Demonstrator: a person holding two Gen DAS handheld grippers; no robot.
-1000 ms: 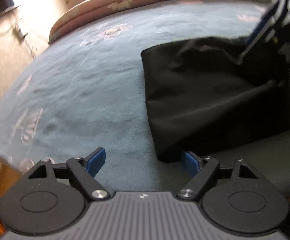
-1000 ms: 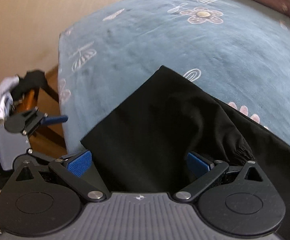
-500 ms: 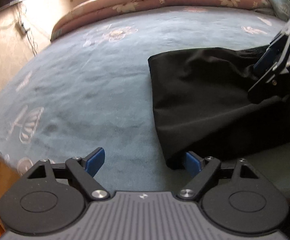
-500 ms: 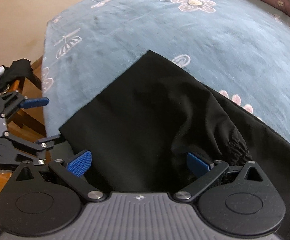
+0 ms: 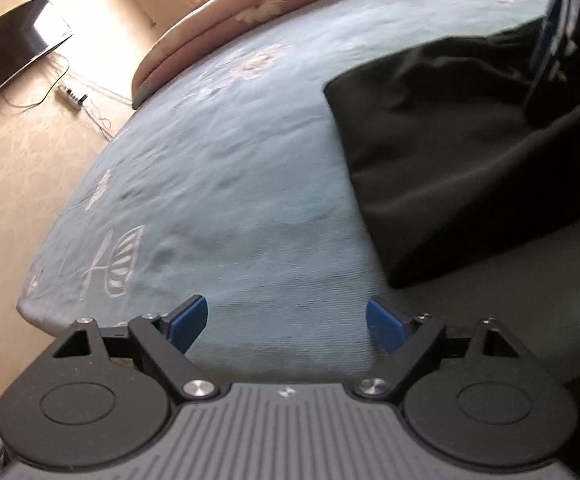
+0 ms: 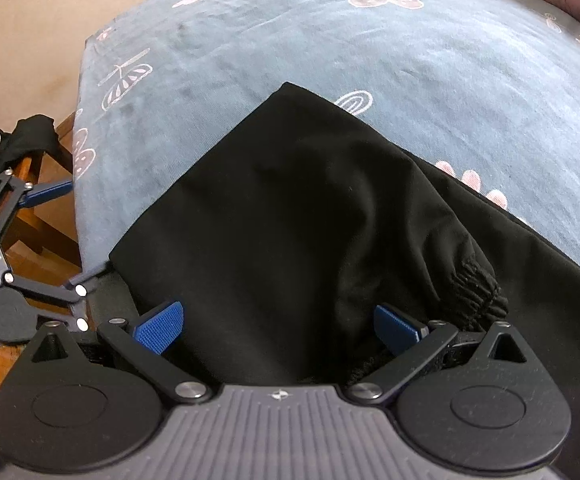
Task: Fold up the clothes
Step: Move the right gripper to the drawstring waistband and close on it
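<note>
A black garment (image 6: 310, 220) lies folded on the blue bed sheet (image 6: 450, 80), its elastic cuff (image 6: 474, 292) bunched near my right gripper's right finger. My right gripper (image 6: 277, 326) hovers open just above the cloth, its pads not pressing on it. My left gripper (image 5: 285, 320) stands over bare sheet just short of the garment (image 5: 450, 152) and its near corner. Its jaws are opening with nothing between them. It also shows at the bed's edge, as the left gripper (image 6: 65, 236). The right gripper (image 5: 550, 40) appears blurred over the garment's far side.
A pink floral quilt (image 5: 249, 4) lines the bed's far edge. A dark screen (image 5: 13, 56) and a power strip (image 5: 71, 96) sit by the beige wall. A wooden chair (image 6: 45, 216) with heaped clothes (image 6: 17, 140) stands beside the bed's corner.
The garment's near corner, beside my left gripper's right pad before, now lies clear ahead of it, and that view has tilted. My right gripper has sunk closer to the cloth.
</note>
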